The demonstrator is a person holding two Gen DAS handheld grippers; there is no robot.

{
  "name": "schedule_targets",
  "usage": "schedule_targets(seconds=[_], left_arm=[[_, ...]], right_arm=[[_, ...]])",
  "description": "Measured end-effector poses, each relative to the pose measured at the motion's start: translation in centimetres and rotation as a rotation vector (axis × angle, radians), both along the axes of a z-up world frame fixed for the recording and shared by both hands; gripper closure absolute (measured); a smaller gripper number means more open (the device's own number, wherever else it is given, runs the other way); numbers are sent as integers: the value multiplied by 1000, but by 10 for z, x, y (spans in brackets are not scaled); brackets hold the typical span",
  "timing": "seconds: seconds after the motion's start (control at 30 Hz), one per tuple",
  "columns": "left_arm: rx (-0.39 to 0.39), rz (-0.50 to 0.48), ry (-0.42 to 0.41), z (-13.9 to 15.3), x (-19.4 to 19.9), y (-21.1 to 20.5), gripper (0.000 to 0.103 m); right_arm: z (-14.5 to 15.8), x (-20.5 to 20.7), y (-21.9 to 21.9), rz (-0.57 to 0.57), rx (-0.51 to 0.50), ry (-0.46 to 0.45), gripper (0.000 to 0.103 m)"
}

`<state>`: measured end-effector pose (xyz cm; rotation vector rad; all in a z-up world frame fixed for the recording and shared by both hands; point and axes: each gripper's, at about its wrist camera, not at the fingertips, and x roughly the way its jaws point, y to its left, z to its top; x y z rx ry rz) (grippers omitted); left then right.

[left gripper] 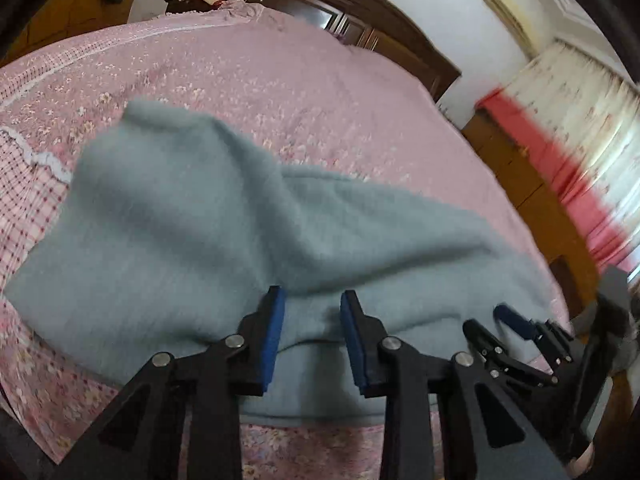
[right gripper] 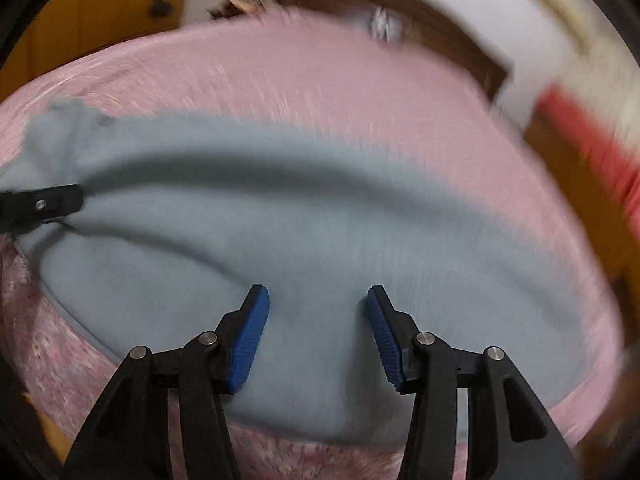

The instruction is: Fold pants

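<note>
Currently: left gripper [left gripper: 312, 336] and right gripper [right gripper: 318, 332] open, empty | risk: humped pants [left gripper: 224, 216] fold crooked on bed [left gripper: 280, 80]

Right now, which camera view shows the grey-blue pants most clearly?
The left wrist view: the pants are fairly sharp there, with one raised, rumpled end and the near edge on the pink bedspread. The right wrist view shows them as a motion-blurred band across the bed.

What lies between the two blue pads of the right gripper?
Only the grey-blue pants, spread on the pink bedcover; the right gripper has open jaws with nothing pinched, seen in the right wrist view.
</note>
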<state>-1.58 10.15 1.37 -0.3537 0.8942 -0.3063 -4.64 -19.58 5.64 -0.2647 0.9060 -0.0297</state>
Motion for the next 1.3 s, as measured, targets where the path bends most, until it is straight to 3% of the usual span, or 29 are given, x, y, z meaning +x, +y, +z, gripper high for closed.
schedule_targets(seconds=[0.03, 0.13, 0.2, 0.37, 0.5, 0.53, 0.57, 0.63, 0.7, 0.77, 0.83, 0.93, 1.0, 1.07, 1.2, 1.3], left_arm=[[9, -1, -3, 2, -4, 1, 73], [11, -5, 9, 8, -16, 5, 73], [14, -13, 11, 11, -19, 11, 73], [-42, -134, 30, 28, -41, 5, 69], [-93, -269, -15, 46, -57, -26, 62], [-115, -286, -16, 50, -54, -33, 60], [-191, -320, 5, 51, -52, -42, 57], [-324, -342, 76, 45, -34, -47, 53], [-408, -328, 153, 35, -24, -53, 53], [-429, -316, 188, 27, -17, -53, 53], [-423, -302, 210, 21, -16, -56, 52], [-507, -275, 291, 5, -6, -58, 51], [-522, -273, 320, -6, -7, -62, 51], [-502, -264, 329, -12, -18, -61, 52], [-487, -256, 318, -5, -20, -55, 52], [-387, -279, 242, 10, -32, -46, 51]], right_arm=[[1, -7, -8, -3, 32, -11, 52], [3, -19, -3, 24, -12, -1, 52], [3, -31, -5, 33, 30, 9, 52], [17, -51, -49, 47, 335, -4, 52], [30, -60, -105, -93, 556, -20, 52], [29, -59, -123, -139, 629, -7, 52], [26, -58, -136, -173, 683, -5, 52], [14, -49, -159, -240, 794, 13, 52], [5, -48, -174, -275, 907, 42, 52], [-1, -51, -180, -284, 978, 54, 52], [-1, -54, -179, -276, 980, 55, 52], [-3, -62, -177, -264, 1004, 72, 52], [-7, -60, -172, -240, 1023, 85, 53], [-6, -60, -159, -198, 963, 83, 59], [-1, -55, -134, -129, 767, 106, 64], [20, -67, -95, 63, 420, 43, 64]])
